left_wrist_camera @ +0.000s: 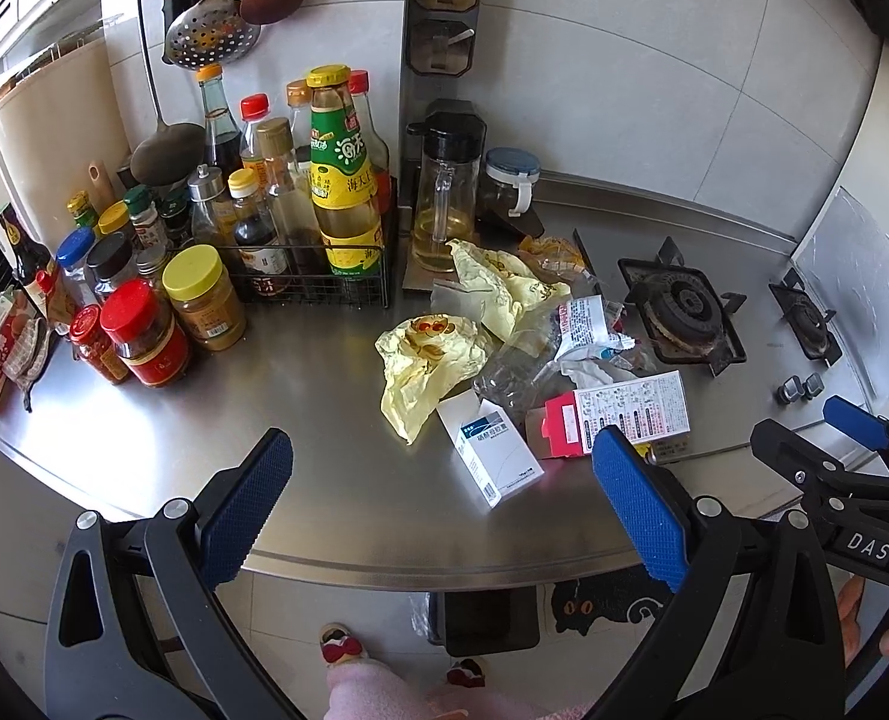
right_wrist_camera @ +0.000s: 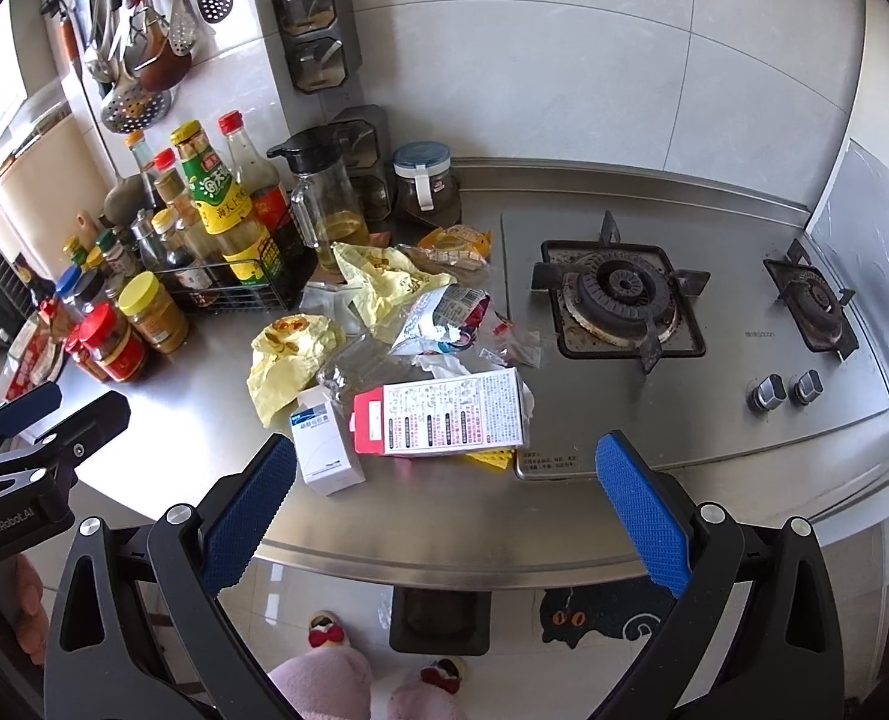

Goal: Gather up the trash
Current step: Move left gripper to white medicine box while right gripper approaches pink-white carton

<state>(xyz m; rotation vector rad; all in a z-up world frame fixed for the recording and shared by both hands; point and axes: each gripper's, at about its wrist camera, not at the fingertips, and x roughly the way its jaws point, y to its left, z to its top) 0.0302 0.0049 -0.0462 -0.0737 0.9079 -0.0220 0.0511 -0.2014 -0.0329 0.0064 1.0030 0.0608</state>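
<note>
A heap of trash lies on the steel counter (left_wrist_camera: 300,420): crumpled yellow wrappers (left_wrist_camera: 429,360) (right_wrist_camera: 288,360), a small white box (left_wrist_camera: 492,456) (right_wrist_camera: 324,450), a pink and white carton (left_wrist_camera: 618,414) (right_wrist_camera: 444,414), a crushed clear bottle (left_wrist_camera: 510,372) and a torn foil packet (right_wrist_camera: 444,318). My left gripper (left_wrist_camera: 444,510) hovers open above the counter's front edge, just short of the white box. My right gripper (right_wrist_camera: 444,510) is open too, in front of the pink carton, and it also shows at the right of the left wrist view (left_wrist_camera: 852,426). Neither holds anything.
Sauce bottles and jars (left_wrist_camera: 204,240) crowd the back left, some in a wire rack (left_wrist_camera: 318,276). A glass oil jug (left_wrist_camera: 444,204) stands behind the heap. A two-burner gas hob (right_wrist_camera: 624,300) fills the right. On the floor below are a dark bin (right_wrist_camera: 438,618), a cat mat (right_wrist_camera: 600,612) and a person's slippers.
</note>
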